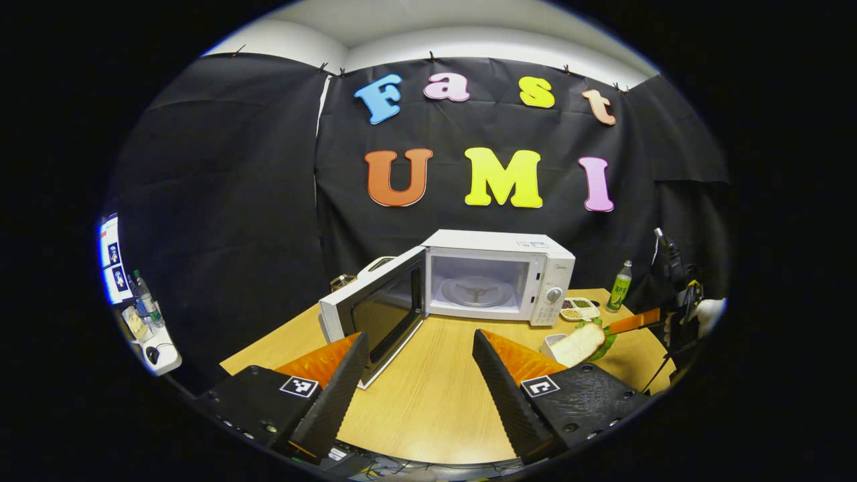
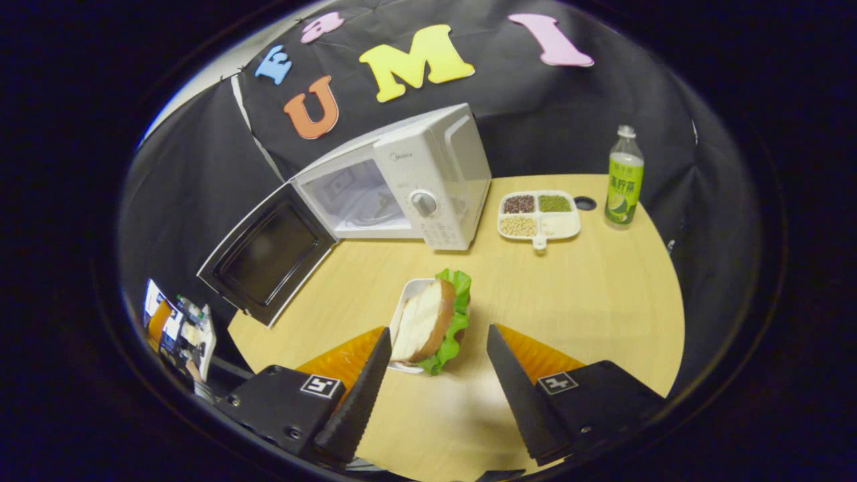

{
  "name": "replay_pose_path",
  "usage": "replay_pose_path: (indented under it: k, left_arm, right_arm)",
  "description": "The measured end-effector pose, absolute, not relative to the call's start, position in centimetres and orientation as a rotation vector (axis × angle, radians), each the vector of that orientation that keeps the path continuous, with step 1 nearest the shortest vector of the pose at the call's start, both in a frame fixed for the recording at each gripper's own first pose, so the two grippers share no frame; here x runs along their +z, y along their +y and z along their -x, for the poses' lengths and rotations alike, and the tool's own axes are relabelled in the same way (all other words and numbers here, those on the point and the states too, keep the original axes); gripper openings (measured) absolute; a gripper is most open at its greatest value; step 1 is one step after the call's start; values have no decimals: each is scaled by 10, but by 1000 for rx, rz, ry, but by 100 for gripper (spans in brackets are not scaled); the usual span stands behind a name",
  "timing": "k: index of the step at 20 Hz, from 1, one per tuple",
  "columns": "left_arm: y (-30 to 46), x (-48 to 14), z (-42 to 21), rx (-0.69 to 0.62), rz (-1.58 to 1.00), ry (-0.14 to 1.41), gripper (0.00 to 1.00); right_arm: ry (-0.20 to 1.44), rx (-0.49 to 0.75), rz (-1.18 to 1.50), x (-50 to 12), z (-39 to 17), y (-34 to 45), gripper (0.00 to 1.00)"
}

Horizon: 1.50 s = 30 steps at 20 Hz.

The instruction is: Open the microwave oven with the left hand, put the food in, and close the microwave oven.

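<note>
Microwave [image 1: 499, 276] found with door [image 1: 378, 314] swung fully out to its left, cavity bare and clear to receive; opening step judged done. Sandwich [image 2: 432, 320] lying in white dish [image 2: 410, 301] on table [image 2: 589, 294] in front of microwave, near its control side, not yet lifted. Long axis of sandwich running toward microwave, lettuce edge on the side away from the door. Right gripper [image 2: 438, 375] spread wide, straddling near end of sandwich, touching nothing, apparently poised for pickup. Left gripper [image 1: 418, 375] likewise agape and empty, held back in front of the door.
</note>
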State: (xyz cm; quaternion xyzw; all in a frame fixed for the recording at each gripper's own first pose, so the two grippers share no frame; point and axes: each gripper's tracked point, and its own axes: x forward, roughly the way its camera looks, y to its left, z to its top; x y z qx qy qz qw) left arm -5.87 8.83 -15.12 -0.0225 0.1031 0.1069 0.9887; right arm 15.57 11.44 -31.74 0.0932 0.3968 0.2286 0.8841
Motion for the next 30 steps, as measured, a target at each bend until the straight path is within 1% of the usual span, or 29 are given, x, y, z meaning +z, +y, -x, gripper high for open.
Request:
replay_pose_path:
  k: [1,2,3,4,5,6,8,9,10,11,12,13,14,15,16,17,18,19,20,21,24,27,28,30]
  left_arm:
    - [81,-151,59,226,45,216,94]
    - [75,-149,61,238,41,222,94]
    - [69,-148,62,250,50,227,94]
    - [63,-148,64,252,61,237,94]
    - [59,-149,65,265,61,248,94]
    - [56,-151,67,278,53,259,94]
    - [55,-148,69,300,43,265,94]
    - [55,-148,69,309,49,263,94]
    - [55,-148,69,316,62,264,94]
    - [55,-150,68,326,74,265,94]
    - [56,-150,67,332,85,260,94]
    - [57,-150,65,332,90,256,94]
    - [59,-149,62,331,91,249,94]
    - [61,-151,59,324,94,248,94]
    - [64,-152,55,318,94,243,94]
    - [68,-151,51,309,94,241,94]
    - [71,-151,48,297,91,240,94]
    - [74,-150,44,283,83,237,94]
    - [78,-149,41,265,73,238,94]
    - [83,-150,38,245,62,240,94]
    - [98,-150,28,185,61,254,94]
    - [116,-145,22,140,65,264,95]
    - [122,-143,21,129,58,268,95]
    - [137,-137,17,122,22,271,95]
  right_arm:
    - [860,493,-219,-326,-163,118,77]
    - [893,504,-241,-333,-170,119,86]
    - [923,511,-263,-339,-176,121,72]
    - [950,522,-296,-345,-180,124,72]
    - [981,543,-344,-347,-181,129,81]
    - [1014,548,-403,-348,-182,132,69]
    - [1063,559,-513,-349,-184,139,55]
    - [1078,558,-538,-351,-183,139,43]
    - [1085,565,-548,-352,-184,140,36]
    - [1093,579,-556,-351,-184,141,34]
    - [1097,584,-567,-350,-186,141,41]
    - [1097,591,-562,-349,-183,141,29]
    - [1091,596,-555,-348,-184,142,29]
    - [1078,600,-546,-342,-184,141,34]
    - [1058,603,-534,-337,-185,142,25]
    - [1034,609,-520,-329,-186,144,31]
    - [1012,610,-507,-322,-187,145,22]
    - [986,603,-503,-312,-189,146,30]
    - [960,594,-513,-301,-191,149,22]
    - [934,586,-526,-288,-191,154,30]
    - [848,571,-541,-255,-195,172,29]
    - [757,543,-622,-227,-203,204,29]
    - [716,537,-642,-220,-210,215,29]
    - [637,485,-698,-215,-230,235,29]
